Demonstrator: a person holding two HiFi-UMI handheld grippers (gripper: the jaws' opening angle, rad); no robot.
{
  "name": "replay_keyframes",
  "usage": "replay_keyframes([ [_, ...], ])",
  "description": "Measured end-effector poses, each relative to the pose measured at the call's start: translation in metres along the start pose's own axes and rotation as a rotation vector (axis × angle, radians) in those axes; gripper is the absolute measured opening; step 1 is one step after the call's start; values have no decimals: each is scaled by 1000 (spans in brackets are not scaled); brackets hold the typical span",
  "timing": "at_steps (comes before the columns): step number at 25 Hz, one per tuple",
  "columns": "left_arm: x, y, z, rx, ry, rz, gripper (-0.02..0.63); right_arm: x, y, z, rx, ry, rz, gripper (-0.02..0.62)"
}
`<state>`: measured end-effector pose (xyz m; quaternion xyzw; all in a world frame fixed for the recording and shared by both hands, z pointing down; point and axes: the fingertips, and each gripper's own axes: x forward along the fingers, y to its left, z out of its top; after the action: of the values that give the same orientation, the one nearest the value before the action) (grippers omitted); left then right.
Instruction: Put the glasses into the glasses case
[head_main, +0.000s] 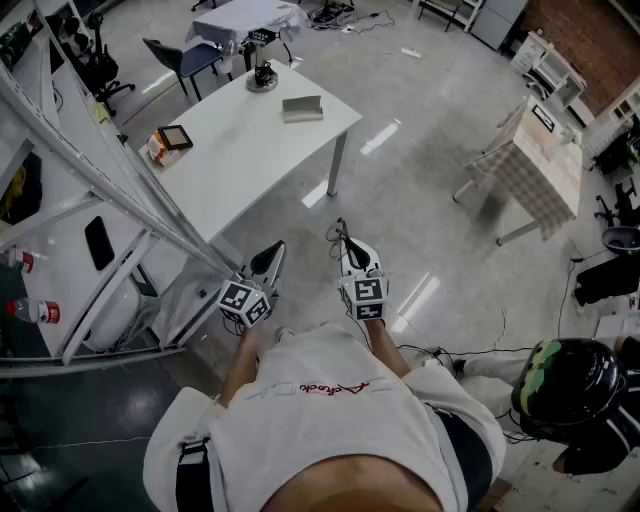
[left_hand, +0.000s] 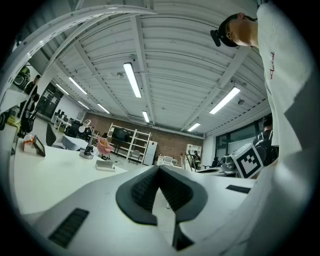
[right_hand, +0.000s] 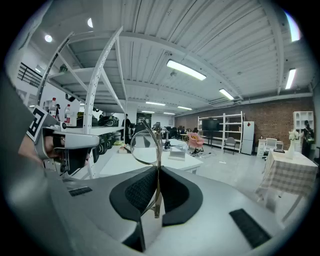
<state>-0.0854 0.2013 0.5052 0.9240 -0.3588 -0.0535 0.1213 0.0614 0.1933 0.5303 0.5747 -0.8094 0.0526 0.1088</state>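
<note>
Person: a white shirt (head_main: 320, 420) fills the bottom of the head view, with both tools held close in front of the chest, over bare floor and off the table.
Left gripper (left_hand: 160, 172): the jaws are pressed together at the tips and nothing is between the black pads.
Right gripper (right_hand: 157, 175): the jaws are clamped on the glasses and pointed forward, beside the left gripper.
Glasses (right_hand: 158, 155): thin wire-framed, pinched between the right pads. One round lens ring rises above the jaw tips and leans toward the left side. In the head view they show only as a thin dark loop at the jaw tips.
Metal frame (head_main: 110, 185): white slanted bars to the person's left, running down to near the left gripper.
Water bottle (head_main: 35, 311): lying at the far left, beyond the frame.
White table (head_main: 250, 150): ahead and to the left, well apart from both tools.
Orange box (head_main: 168, 143): near the table's left edge, with a dark-framed square on top.
Glasses case (head_main: 302, 107): grey, near the table's far right corner, with the lid apparently raised.
Small stand (head_main: 262, 75): at the table's far edge, just beyond the case.
Blue chair (head_main: 185, 55): behind the table.
Checked-cloth table (head_main: 535, 170): far to the right.
Other person: a helmet (head_main: 568, 385) at the lower right.
</note>
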Motion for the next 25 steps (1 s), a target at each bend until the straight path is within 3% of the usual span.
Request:
replay_keyframes([
  [12,6,-5,-6,-9,8,-10,-5,-5,-5,-2,40,-22,5,21],
  [25,36,-40,-19,7,33,1,-5,-20,-33,-19,58,1,59,21],
])
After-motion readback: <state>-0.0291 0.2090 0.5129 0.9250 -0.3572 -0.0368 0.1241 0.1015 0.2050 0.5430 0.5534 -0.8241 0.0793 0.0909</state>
